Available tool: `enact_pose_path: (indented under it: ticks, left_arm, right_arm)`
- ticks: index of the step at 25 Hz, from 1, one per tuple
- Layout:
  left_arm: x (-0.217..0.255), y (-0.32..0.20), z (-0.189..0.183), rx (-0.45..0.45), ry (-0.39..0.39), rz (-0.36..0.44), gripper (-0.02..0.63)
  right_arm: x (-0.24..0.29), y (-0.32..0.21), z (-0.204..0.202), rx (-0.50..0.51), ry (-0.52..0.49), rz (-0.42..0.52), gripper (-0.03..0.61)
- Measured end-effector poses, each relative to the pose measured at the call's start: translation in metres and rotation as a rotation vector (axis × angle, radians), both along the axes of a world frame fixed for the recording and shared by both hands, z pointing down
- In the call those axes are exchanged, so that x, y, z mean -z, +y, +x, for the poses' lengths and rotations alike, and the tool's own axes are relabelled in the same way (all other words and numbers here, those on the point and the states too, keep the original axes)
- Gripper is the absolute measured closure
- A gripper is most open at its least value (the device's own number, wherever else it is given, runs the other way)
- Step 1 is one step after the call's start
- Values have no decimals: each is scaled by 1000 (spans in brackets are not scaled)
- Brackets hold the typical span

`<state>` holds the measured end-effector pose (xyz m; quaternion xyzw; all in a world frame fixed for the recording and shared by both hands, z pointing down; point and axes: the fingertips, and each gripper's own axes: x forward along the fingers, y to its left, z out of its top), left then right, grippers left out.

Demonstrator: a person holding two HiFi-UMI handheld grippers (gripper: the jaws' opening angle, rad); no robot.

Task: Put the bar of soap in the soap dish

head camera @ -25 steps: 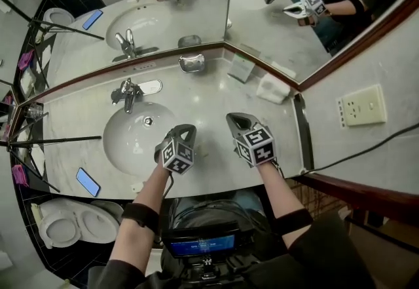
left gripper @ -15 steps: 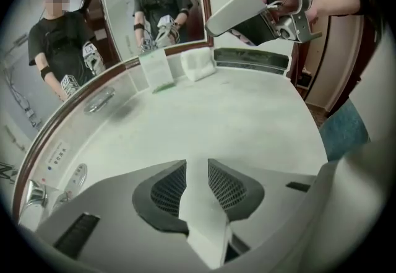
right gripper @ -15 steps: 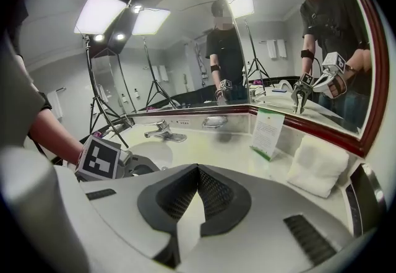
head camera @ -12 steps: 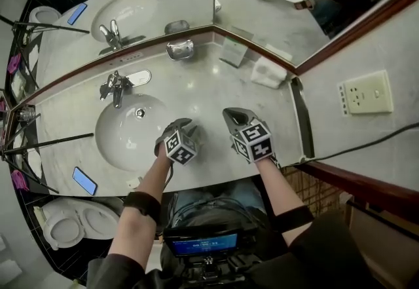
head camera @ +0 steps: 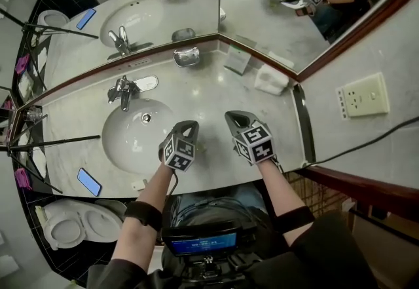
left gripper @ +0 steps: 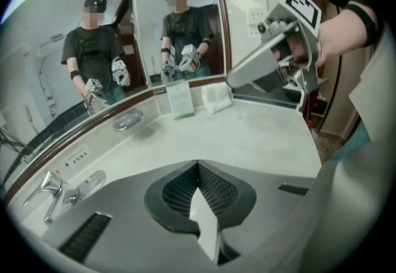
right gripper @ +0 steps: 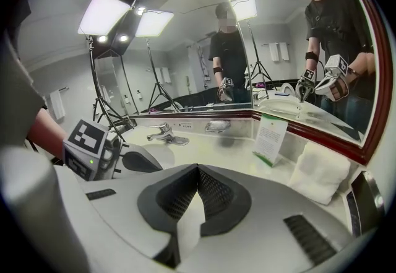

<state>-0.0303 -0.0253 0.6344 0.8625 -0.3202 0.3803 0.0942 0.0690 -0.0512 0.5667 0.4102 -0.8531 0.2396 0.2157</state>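
open counter ahead, sink at left | left gripper tilted down, jaws just closed on nothing | right gripper alike, jaws together

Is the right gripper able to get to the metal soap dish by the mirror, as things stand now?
Probably yes. Only bare countertop lies between the right gripper and the soap dish; the card and folded towel stand off to the right. Its jaws are shut and empty.
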Motion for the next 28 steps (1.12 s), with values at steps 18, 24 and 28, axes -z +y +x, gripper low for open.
enact_pose_path:
  ticks: [18,24,28]
  left_arm:
    - [142,5,-83,393,459,156,614]
    - [137,8,-86,387,418,177,614]
    - [135,9,-82,368,390,180,614]
  right_arm:
    - [32,-1,-22,53,-21,42,560]
    - [28,4,-25,59,-15,40,560]
    - [25,9,-30,83,-10,32,560]
